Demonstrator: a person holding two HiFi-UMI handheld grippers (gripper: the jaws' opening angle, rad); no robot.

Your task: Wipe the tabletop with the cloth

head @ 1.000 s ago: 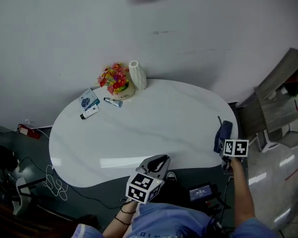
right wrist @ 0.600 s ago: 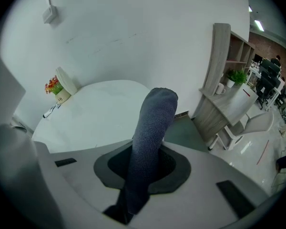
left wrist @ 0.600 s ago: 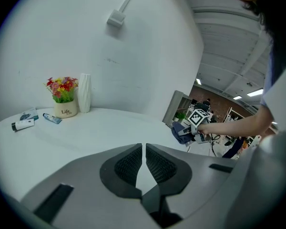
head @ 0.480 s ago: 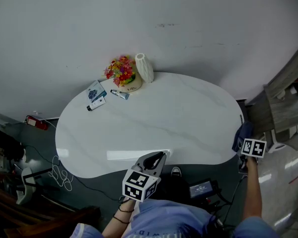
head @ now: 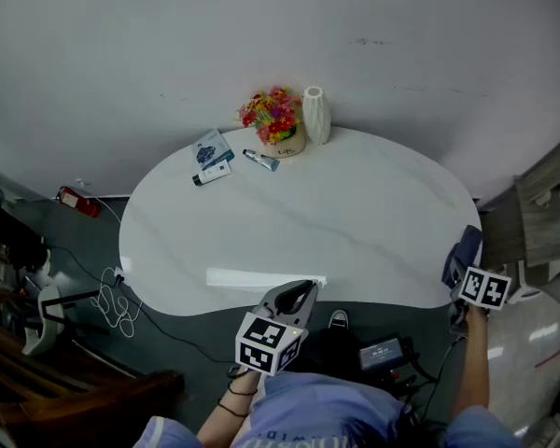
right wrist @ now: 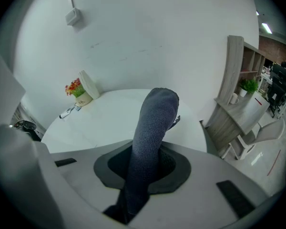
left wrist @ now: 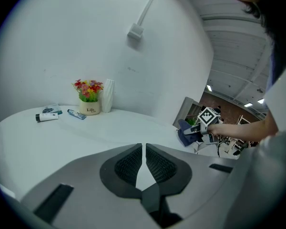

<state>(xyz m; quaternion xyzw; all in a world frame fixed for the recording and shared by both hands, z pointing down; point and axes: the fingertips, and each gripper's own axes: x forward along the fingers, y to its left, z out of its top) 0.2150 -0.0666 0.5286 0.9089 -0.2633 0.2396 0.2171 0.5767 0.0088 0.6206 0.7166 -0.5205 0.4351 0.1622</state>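
- Right gripper view: right gripper is clamped on the cloth. The dark blue-grey knit fabric is pinched between both pads and stands up out of the jaws as a folded column.
- Left gripper view: left gripper is closed with only a thin slit between the pads and nothing in it. It's idle, just off the near edge of the table.
- Head view: right gripper is at the far right end of the tabletop, with the cloth bunched at the rim. I can't tell whether the cloth is pressing on the surface or hanging just off it.
- Left gripper sits at the near rim, well apart from the right one.
- Clutter is grouped at the back edge: flower pot, white vase just beside it, a small tube, and a packet with a second tube next to it. The rest of the top is bare.
- My read on the step: cloth is secured and I'm at the start of a stroke, with no clear sign of wiping coverage.
- Next move needs the cloth laid flat on the top, then swept inward from the right end under light downward pressure.
- I'd stay short of the back-edge items, since the vase looks easy to tip.
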